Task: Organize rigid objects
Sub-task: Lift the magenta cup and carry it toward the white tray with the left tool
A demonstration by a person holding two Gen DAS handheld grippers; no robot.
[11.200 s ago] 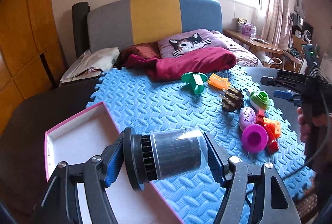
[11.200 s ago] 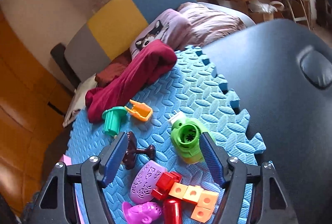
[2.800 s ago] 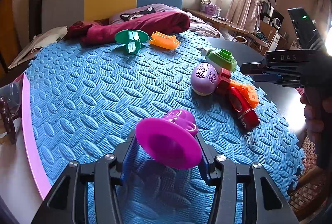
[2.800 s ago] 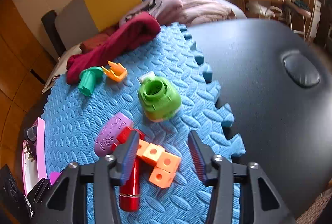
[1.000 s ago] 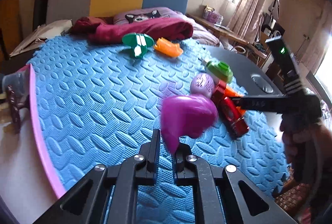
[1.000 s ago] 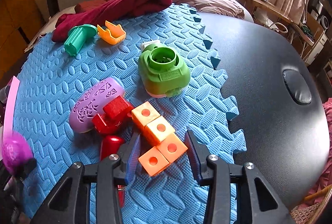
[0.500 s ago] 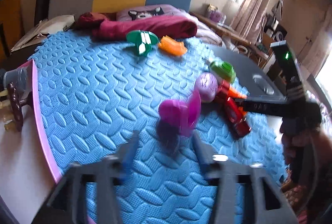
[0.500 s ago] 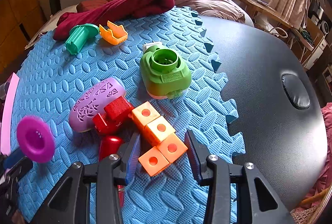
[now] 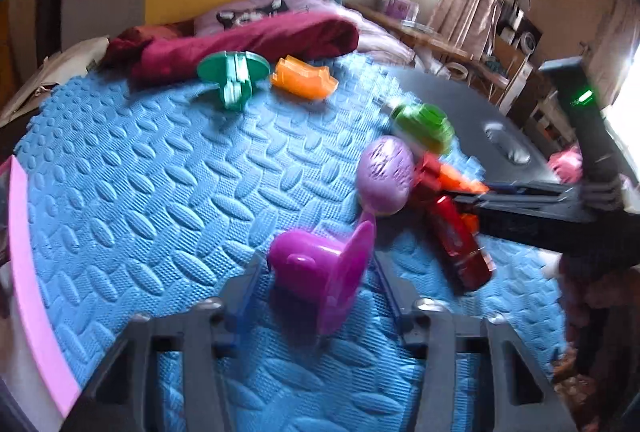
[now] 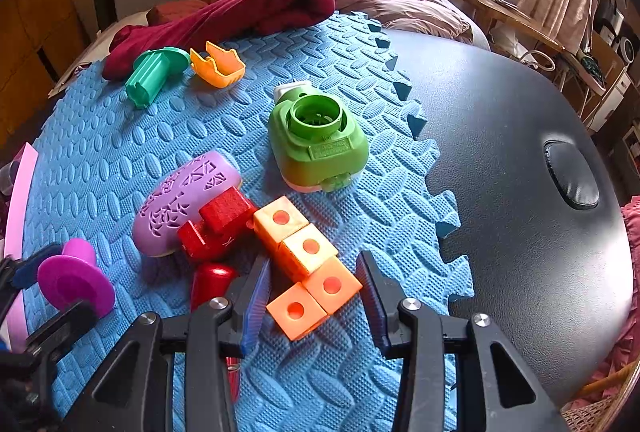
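A magenta flanged piece (image 9: 320, 272) lies on its side on the blue foam mat (image 9: 140, 172), between the fingers of my left gripper (image 9: 316, 286). The jaws are closing around it; the picture is blurred and I see no firm press of the pads. In the right wrist view the same piece (image 10: 72, 280) sits at the lower left. My right gripper (image 10: 314, 296) stands open and low over a chain of orange cubes (image 10: 312, 272), one finger on each side of the nearest cubes. A red cylinder (image 10: 210, 282) lies beside its left finger.
On the mat lie a purple egg-shaped shell (image 10: 184, 200), a red block (image 10: 216, 224), a green round piece (image 10: 316, 148), a teal flanged piece (image 10: 154, 72) and an orange crown piece (image 10: 218, 68). A pink-rimmed box (image 9: 24, 232) borders the mat's left. Dark table (image 10: 500, 132) lies to the right.
The left jaws were shut with the magenta piece at their tips, then opened wide and the piece dropped onto the mat. Now they have moved forward around it and narrowed. The right gripper has not moved.
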